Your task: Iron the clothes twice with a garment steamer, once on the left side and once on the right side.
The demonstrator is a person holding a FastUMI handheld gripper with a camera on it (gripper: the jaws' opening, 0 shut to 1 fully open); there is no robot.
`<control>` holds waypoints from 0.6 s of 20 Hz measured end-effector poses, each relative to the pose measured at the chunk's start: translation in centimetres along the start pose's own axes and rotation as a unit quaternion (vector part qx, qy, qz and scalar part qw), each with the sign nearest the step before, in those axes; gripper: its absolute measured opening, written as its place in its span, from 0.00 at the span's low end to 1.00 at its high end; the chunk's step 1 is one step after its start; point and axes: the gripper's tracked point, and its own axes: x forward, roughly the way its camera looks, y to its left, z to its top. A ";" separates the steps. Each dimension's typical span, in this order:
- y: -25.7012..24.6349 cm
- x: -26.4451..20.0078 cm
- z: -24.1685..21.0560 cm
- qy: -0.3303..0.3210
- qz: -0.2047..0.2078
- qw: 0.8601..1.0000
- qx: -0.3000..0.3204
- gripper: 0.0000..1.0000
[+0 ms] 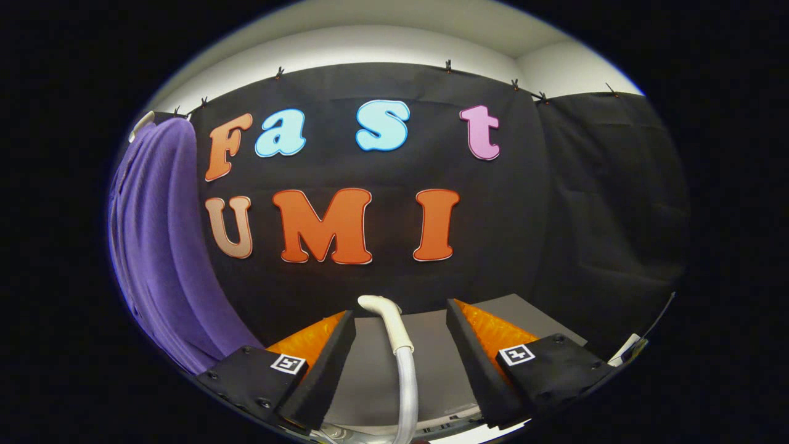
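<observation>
A purple garment [160,246] hangs on a white hanger [140,125], to the left of my fingers and well beyond them, in front of the black cloth wall. A white steamer hose [404,364] with a curved white end piece [385,311] rises between my two fingers. My gripper [400,309] is open: the fingers stand wide apart, with a clear gap on each side of the hose. The steamer's head and body are hidden below the fingers.
A grey table top [437,351] lies under and just beyond the fingers, ending at the black cloth wall. A small white object [629,346] sits past the right finger. The wall continues round to the right.
</observation>
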 end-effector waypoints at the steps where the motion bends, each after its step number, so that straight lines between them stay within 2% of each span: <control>1: 0.0 1.7 -0.6 0.013 0.004 1.000 -0.004 0.99; 5: 0.1 8.2 -3.9 0.068 0.013 0.998 -0.009 1.00; 12: 0.0 14.0 -9.9 0.179 0.021 0.984 0.002 1.00</control>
